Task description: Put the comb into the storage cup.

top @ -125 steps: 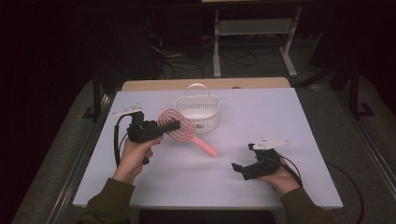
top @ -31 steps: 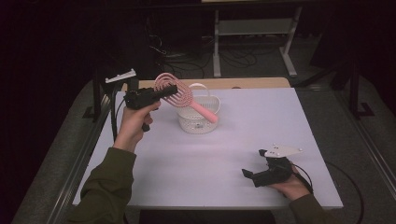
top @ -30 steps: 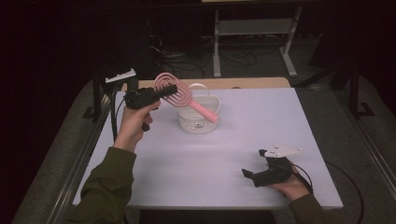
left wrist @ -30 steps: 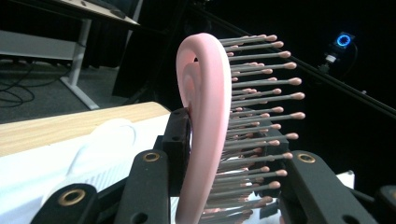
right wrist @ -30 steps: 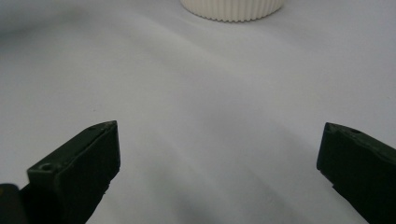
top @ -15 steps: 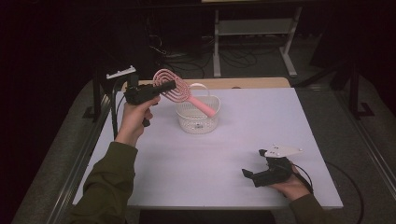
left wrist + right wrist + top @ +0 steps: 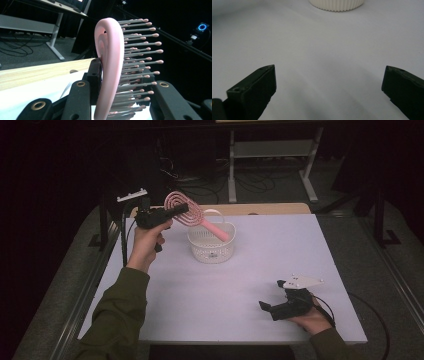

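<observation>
Brush [image 7: 186, 214] is hanging above the basket [image 7: 211, 246] at the counter's [image 7: 250, 285] eleven o'clock — left gripper [image 7: 170, 212] clenching its head, handle dipping inside. Lifting looks done; lowering and letting go remain. Right gripper [image 7: 265, 306] is resting at five o'clock, fingers spread, holding nothing.

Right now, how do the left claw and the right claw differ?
The left claw is shut on the pink plastic hairbrush, raised beside the white plastic basket; the right claw is open, empty and low over the white table. Both are black, hand-held.
</observation>
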Tool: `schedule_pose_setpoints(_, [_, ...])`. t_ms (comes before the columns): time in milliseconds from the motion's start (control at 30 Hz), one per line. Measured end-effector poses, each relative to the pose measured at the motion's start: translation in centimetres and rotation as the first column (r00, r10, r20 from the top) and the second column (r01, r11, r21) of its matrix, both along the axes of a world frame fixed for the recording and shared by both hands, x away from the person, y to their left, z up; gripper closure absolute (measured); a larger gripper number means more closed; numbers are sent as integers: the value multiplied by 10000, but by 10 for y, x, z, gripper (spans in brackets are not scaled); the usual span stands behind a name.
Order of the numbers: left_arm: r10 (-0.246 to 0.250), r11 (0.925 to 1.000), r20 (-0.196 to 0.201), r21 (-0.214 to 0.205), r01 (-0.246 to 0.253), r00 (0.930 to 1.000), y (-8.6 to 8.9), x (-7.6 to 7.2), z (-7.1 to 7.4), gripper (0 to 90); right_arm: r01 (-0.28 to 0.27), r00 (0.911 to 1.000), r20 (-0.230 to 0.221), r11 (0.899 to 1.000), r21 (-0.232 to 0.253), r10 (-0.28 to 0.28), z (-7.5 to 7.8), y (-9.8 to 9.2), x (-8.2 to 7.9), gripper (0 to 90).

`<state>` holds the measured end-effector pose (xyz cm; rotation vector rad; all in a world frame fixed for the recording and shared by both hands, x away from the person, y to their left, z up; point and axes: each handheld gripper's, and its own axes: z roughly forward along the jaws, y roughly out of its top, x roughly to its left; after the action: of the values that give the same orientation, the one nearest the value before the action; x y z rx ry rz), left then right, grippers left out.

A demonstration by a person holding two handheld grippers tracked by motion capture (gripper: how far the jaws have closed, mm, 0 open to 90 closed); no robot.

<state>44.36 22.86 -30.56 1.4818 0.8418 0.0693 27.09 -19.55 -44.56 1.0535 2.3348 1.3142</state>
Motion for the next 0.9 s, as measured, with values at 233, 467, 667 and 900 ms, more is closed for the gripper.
schedule_pose_setpoints(233, [167,9995,-79,258,-165,9998,-4,4,-5,644,12,10000,2,10000,6,-12,0,0,0,0])
schedule_pose_setpoints(467, [298,9991,-163,298,-294,9994,-6,7,-9,644,1,10000,11,10000,6,-1,0,0,0,0])
schedule_pose_setpoints(667, [396,9981,-218,490,-385,9990,-13,10,-13,644,2,10000,17,10000,8,-2,0,0,0,0])
schedule_pose_setpoints(900, [433,9976,-244,549,-419,9988,-20,10,-19,644,-4,10000,29,10000,10,4,1,0,0,0])
